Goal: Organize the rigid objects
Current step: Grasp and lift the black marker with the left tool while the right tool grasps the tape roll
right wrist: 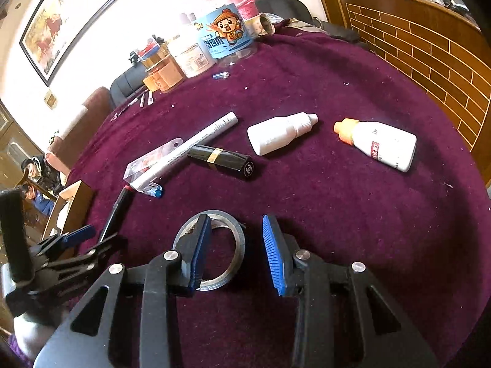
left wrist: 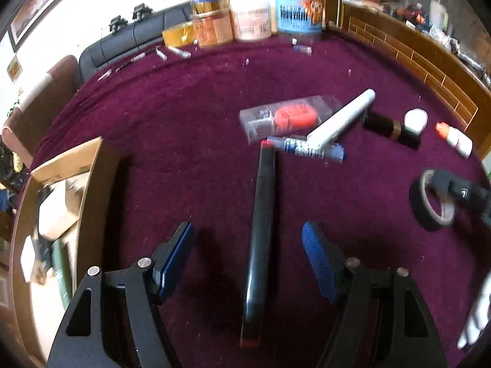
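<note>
Most of the sorting is still ahead, by the look of it. The cardboard box (left wrist: pixel 76 165) at the left edge of the left wrist view already has a few pale and dark items inside, though I can't make out what they are, while a good scatter of things still lies loose on the purple cloth (left wrist: pixel 184 128). The left gripper (left wrist: pixel 247 239) has its jaws spread wide with nothing between the pads — the long black marker (left wrist: pixel 260 233) lies flat on the cloth, running up the middle of the frame straight between the fingers, so I'd guess that is the next thing to be picked up. Above it, centre right, a clear plastic case (left wrist: pixel 288 116), a white pen (left wrist: pixel 340 119) and a blue pen (left wrist: pixel 307 148) lie in a touching heap. In the right wrist view, the right gripper (right wrist: pixel 234 250) is also open and empty; its left finger overlaps the roll of grey tape (right wrist: pixel 214 245) at lower centre, and I can't tell whether it touches. Further up sit the black lipstick tube (right wrist: pixel 224 159), a white dropper bottle (right wrist: pixel 279 133) and an orange-capped bottle (right wrist: pixel 380 144) at right, each untouched. The jars (right wrist: pixel 214 43) along the top edge look like background clutter.
</note>
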`<state>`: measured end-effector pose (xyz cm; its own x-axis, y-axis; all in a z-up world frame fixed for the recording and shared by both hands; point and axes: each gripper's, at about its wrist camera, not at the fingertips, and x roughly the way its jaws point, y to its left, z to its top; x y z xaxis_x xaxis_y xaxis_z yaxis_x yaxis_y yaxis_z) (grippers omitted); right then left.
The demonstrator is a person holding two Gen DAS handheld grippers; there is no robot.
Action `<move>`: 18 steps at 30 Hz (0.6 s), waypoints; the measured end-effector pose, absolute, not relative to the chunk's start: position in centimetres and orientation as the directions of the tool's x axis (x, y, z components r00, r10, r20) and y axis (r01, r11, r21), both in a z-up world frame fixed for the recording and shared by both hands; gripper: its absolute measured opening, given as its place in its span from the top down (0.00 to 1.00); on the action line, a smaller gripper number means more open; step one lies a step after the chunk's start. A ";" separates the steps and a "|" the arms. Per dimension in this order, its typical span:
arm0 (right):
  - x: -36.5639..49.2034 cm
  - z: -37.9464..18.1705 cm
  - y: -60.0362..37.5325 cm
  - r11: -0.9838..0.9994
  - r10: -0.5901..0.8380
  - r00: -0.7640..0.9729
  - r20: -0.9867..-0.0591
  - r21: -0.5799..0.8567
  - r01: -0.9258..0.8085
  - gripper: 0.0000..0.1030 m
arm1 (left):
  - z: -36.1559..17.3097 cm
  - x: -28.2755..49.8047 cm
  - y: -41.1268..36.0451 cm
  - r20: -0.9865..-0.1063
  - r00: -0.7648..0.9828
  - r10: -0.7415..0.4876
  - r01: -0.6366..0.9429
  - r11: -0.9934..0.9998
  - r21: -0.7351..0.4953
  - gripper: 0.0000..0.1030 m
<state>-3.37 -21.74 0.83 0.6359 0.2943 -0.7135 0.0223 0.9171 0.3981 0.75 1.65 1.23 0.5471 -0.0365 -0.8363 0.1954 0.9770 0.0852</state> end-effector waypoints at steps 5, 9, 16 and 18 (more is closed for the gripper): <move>-3.0 0.7 -21.6 0.920 0.297 0.632 -0.716 0.391 0.011 0.67 | 1.7 -0.3 1.6 -0.833 0.546 -0.090 0.244 0.968 0.055 0.89; -2.9 0.7 -21.2 0.919 0.317 0.626 -0.713 0.393 -0.019 0.57 | 2.3 -1.5 2.7 -0.833 0.524 -0.177 0.252 0.967 -0.047 0.89; -2.8 0.7 -20.8 0.931 0.297 0.622 -0.724 0.366 -0.018 0.57 | 6.3 -5.4 6.4 -0.776 0.556 -0.298 0.246 0.951 -0.189 0.89; -2.7 0.8 -20.3 0.943 0.271 0.618 -0.738 0.333 -0.016 0.58 | 7.7 -7.0 8.0 -0.749 0.576 -0.327 0.250 0.943 -0.220 0.89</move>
<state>-2.74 -20.32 0.81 0.6184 0.2707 -0.7377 -0.0158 0.9429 0.3327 -7.04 7.99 7.69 0.5761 -0.3269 -0.7492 0.2498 0.9431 -0.2195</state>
